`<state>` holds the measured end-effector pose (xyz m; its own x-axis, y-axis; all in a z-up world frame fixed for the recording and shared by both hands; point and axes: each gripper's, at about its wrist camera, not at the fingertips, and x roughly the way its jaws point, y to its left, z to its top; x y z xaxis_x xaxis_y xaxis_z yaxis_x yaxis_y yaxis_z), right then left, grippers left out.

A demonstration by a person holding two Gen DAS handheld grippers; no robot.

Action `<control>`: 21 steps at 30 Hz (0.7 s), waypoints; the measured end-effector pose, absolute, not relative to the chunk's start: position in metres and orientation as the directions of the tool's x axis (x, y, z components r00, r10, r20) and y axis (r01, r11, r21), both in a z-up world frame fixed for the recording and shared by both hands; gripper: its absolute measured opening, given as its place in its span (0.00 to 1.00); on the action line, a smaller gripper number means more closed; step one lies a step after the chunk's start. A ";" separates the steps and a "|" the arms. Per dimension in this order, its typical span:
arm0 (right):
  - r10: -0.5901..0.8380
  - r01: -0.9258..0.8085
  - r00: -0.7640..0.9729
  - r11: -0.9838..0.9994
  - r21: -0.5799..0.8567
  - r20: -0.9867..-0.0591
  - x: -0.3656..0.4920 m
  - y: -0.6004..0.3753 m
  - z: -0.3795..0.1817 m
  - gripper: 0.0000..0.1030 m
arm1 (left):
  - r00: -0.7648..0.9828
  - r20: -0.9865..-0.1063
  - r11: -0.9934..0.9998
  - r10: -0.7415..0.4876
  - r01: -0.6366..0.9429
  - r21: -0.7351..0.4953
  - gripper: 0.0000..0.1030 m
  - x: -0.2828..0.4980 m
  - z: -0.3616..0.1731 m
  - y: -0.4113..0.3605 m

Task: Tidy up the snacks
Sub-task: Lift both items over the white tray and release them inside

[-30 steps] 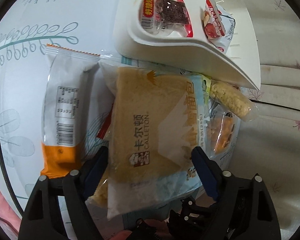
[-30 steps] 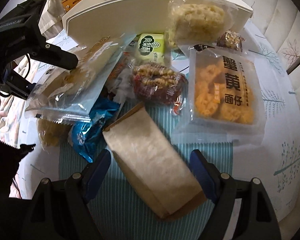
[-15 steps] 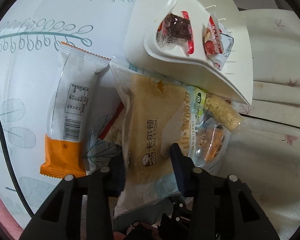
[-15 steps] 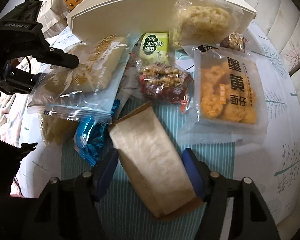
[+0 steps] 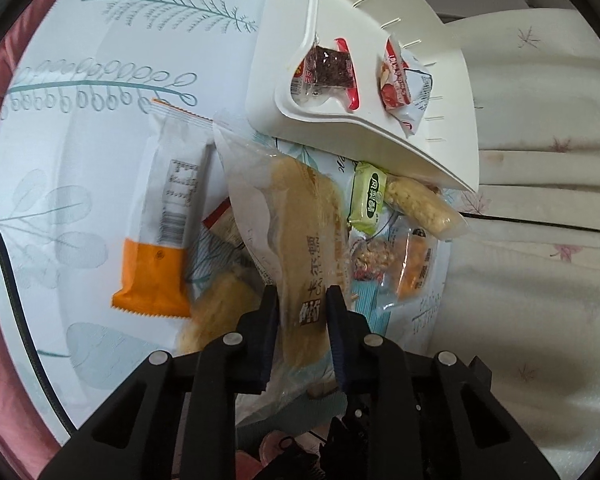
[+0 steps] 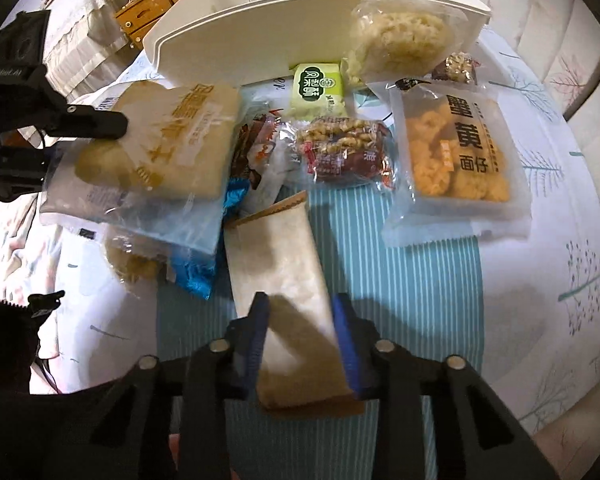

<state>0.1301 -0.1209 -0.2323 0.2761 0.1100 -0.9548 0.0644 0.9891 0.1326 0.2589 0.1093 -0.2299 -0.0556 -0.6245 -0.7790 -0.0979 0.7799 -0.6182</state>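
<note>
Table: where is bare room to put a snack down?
Free: striped blue mat right of the brown paper packet, below the clear bag of yellow crackers. Crowded: the pile before the white tray.

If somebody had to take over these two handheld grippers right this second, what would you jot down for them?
Left gripper: shut on the bread packet.
Right gripper: shut on the brown paper packet.
White tray: at the far side of the pile, holding two small snacks.
Done: both packets gripped.
Left: both still to go to the tray; the orange and white packet, green packet, yellow noodle-snack bag and the others remain loose on the table.
</note>
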 end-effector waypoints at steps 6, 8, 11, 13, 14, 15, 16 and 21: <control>0.088 0.105 0.289 0.987 0.123 -0.953 0.115 -0.111 -0.227 0.27 | -0.024 -0.774 0.775 -0.632 -0.042 -0.631 0.20 0.247 -0.207 0.126; 0.086 0.121 0.295 0.985 0.127 -0.951 0.109 -0.105 -0.228 0.28 | -0.005 -0.771 0.771 -0.637 -0.026 -0.637 0.20 0.243 -0.198 0.134; 0.070 0.124 0.286 0.986 0.109 -0.956 0.099 -0.095 -0.232 0.42 | 0.019 -0.767 0.767 -0.642 -0.013 -0.642 0.20 0.237 -0.190 0.144; 0.057 0.128 0.276 0.987 0.095 -0.959 0.097 -0.089 -0.234 0.53 | 0.041 -0.762 0.762 -0.647 -0.004 -0.647 0.20 0.233 -0.184 0.151; 0.050 0.128 0.274 0.988 0.088 -0.960 0.095 -0.085 -0.235 0.55 | 0.049 -0.759 0.760 -0.649 0.000 -0.650 0.20 0.232 -0.182 0.153; 0.042 0.130 0.272 0.988 0.080 -0.961 0.094 -0.082 -0.237 0.55 | 0.056 -0.756 0.758 -0.652 0.003 -0.653 0.20 0.230 -0.180 0.157; 0.038 0.132 0.274 0.988 0.077 -0.961 0.090 -0.078 -0.237 0.55 | 0.062 -0.755 0.757 -0.653 0.004 -0.654 0.20 0.228 -0.178 0.161; 0.017 0.135 0.257 0.989 0.054 -0.966 0.090 -0.068 -0.245 0.58 | 0.090 -0.754 0.758 -0.651 0.010 -0.652 0.20 0.222 -0.169 0.173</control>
<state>0.0904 -0.0684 -0.2455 0.2574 0.0173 -0.9662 0.1352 0.9894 0.0538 0.2224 0.1732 -0.1686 0.0898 -0.6506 -0.7541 0.0105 0.7577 -0.6525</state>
